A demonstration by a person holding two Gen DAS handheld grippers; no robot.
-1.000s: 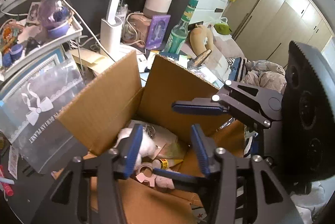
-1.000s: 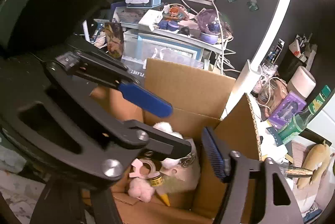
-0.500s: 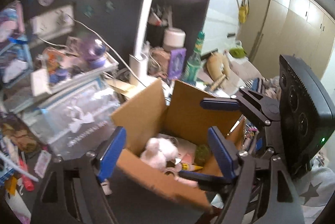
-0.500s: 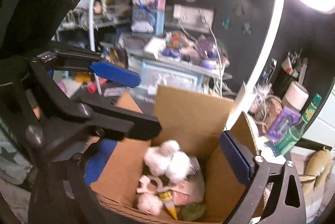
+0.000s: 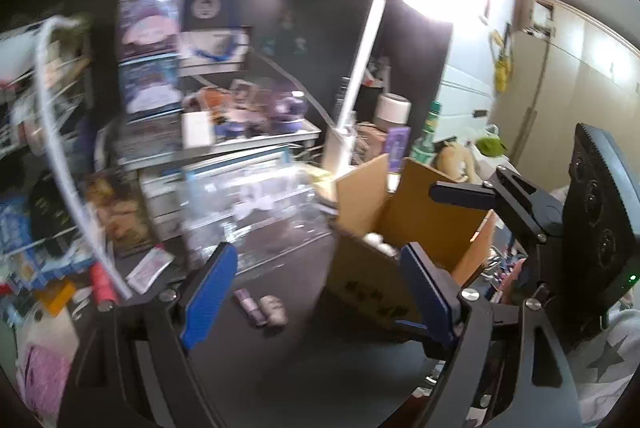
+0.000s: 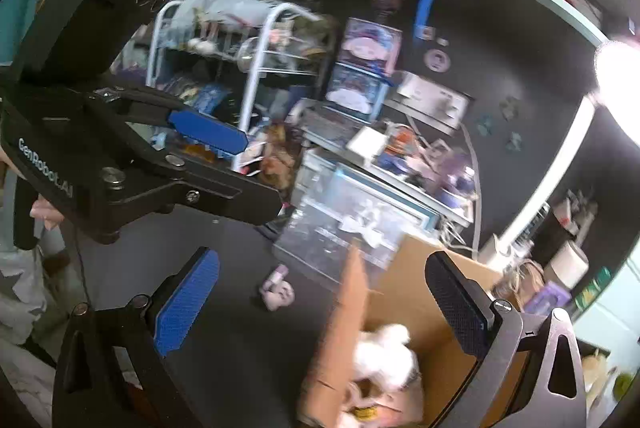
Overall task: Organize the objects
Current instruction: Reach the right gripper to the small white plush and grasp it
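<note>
Cardboard box, open-topped, flaps up, stands on dark desk at about 3 o'clock in left wrist view, 5 o'clock in right wrist view. Both views motion-blurred. Clear plastic bag with white print just beside box on its 9 o'clock side, leaning at the shelf clutter; touching or not, cannot tell. White lamp post rises behind box at 12 o'clock, bright head at 1 o'clock. Left gripper low centre of its view, blue pads wide apart, nothing between them; right pad overlaps box's near corner in the view, contact cannot tell. Right gripper likewise spread wide, empty, right pad over box opening; seen from left wrist at 3 o'clock past the box. White fluffy toy inside box with other small items, too blurred to name; only its top shows in left view. Small pink-and-purple object lies on desk at 6 o'clock between left pads in the view, near box's 9 o'clock side but apart. Red cylinder at 8 o'clock by desk edge clutter.
</note>
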